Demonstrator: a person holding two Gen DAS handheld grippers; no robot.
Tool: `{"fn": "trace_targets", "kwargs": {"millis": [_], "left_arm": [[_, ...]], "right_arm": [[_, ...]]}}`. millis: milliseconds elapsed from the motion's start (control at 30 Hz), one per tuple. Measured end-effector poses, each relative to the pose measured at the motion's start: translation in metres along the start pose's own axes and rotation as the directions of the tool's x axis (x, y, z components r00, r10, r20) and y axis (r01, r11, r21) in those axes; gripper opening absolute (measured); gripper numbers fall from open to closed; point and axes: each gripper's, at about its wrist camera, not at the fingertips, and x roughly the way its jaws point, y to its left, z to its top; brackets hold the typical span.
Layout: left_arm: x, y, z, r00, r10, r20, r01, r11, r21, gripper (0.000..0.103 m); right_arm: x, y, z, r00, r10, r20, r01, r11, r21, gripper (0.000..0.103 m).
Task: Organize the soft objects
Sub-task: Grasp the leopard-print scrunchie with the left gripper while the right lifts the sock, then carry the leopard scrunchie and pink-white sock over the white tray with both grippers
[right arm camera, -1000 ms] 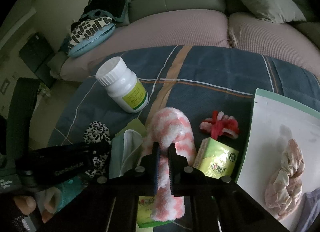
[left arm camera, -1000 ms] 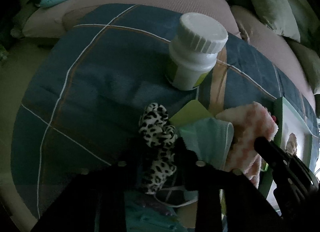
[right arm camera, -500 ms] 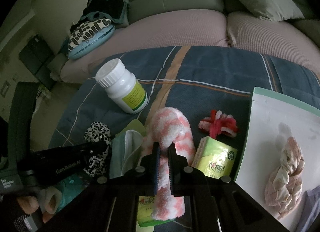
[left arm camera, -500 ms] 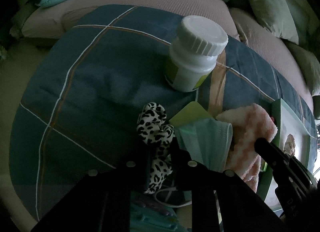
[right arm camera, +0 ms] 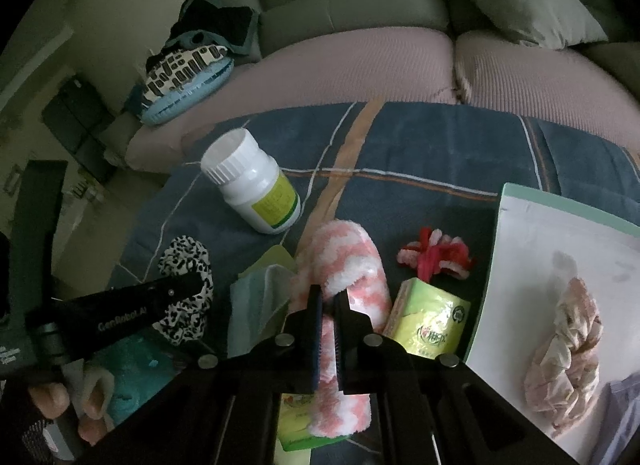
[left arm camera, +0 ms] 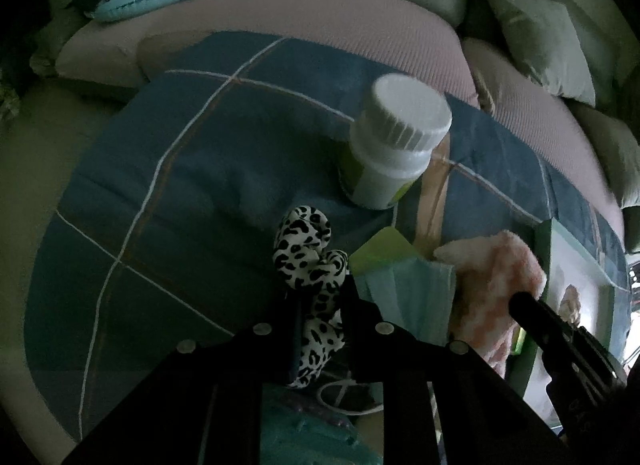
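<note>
- Sofa at the back; blue plaid blanket spread in front of it carries everything.
- White tray at the right edge of the blanket, a pale pink scrunchie lying on it.
- White pill bottle tilted on the blanket, beyond the soft pile.
- Pink-and-white fuzzy sock runs lengthwise toward the camera; right tool is clamped on its near part, jaws nearly together with the fabric pinched between. Tool angled steeply down.
- Green tissue pack just right of the sock; red-and-white scrunchie beyond it.
- Pale green face mask between sock and leopard-print scrunchie.
- Left tool: jaws have just been closing, now clamped on the leopard-print scrunchie, which bulges out ahead of the tips and behind them. Tool points steeply down; fingers of the holding hand show at its grip.
</note>
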Motion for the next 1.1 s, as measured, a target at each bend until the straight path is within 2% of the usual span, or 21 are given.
{"fn": "trace_targets", "kwargs": {"millis": [200, 333, 633, 867, 1100], "left_arm": [[-0.02, -0.003, 0.003, 0.998, -0.019, 0.055, 0.019, 1.0, 0.0, 0.018], [-0.036, -0.003, 0.004, 0.993, -0.056, 0.1, 0.057, 0.998, -0.008, 0.018], [-0.061, 0.0, 0.007, 0.982, -0.074, 0.176, 0.079, 0.997, -0.02, 0.018], [-0.09, 0.0, 0.007, 0.963, -0.09, 0.254, 0.098, 0.995, -0.017, 0.018], [-0.116, -0.001, 0.005, 0.943, -0.091, 0.321, 0.098, 0.995, -0.006, 0.018]], "right_arm": [[-0.016, 0.002, 0.004, 0.999, 0.019, 0.047, -0.019, 1.0, -0.002, 0.005], [-0.029, 0.004, 0.007, 0.996, 0.03, 0.084, -0.03, 1.0, -0.005, 0.005], [-0.058, 0.008, 0.014, 0.984, 0.046, 0.17, -0.044, 0.999, -0.018, 0.005], [-0.097, 0.014, 0.019, 0.96, 0.056, 0.275, -0.049, 0.998, -0.033, 0.005], [-0.149, 0.01, 0.019, 0.917, 0.039, 0.398, -0.029, 0.999, -0.031, 0.005]]}}
